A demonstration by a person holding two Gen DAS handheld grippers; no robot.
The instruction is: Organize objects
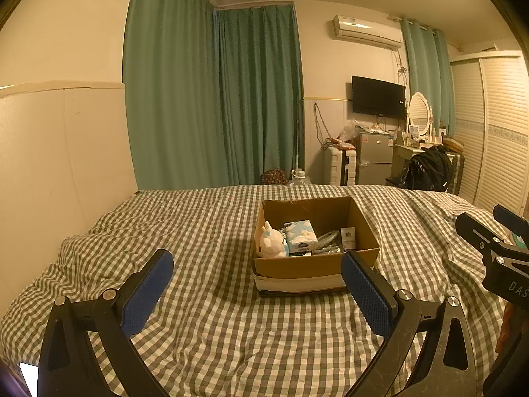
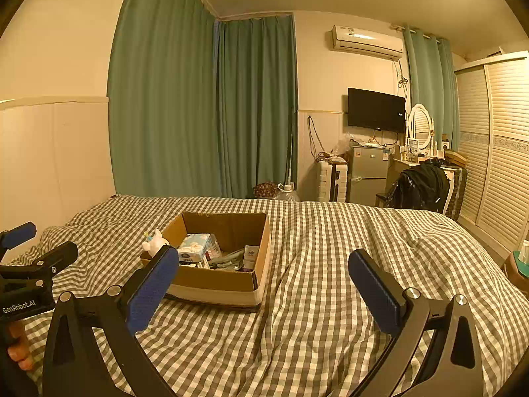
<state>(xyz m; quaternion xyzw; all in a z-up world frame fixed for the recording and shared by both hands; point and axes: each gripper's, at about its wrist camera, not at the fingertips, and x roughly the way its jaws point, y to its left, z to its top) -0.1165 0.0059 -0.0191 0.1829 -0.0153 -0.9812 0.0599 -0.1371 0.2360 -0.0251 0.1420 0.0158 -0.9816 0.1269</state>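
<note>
A bed (image 1: 205,218) under a green-and-white checked cover is filling the lower half of both views, with green curtains (image 1: 211,92) hanging behind it. A cardboard box (image 1: 314,266) is sitting on the cover near the middle of the bed, open at the top. Inside it, a white plush toy (image 1: 271,241) is leaning against the left wall, a pale blue patterned pack (image 1: 300,236) is lying just beside it, and a small white sachet (image 1: 347,236) is resting toward the right wall among other items too small to identify. The left gripper (image 1: 257,292) is hovering in front of the box, its blue-padded fingers (image 1: 147,294) spreading wide and gripping nothing. The right gripper (image 2: 264,292) is hanging to the box's right, fingers (image 2: 375,292) likewise wide apart and empty.
</note>
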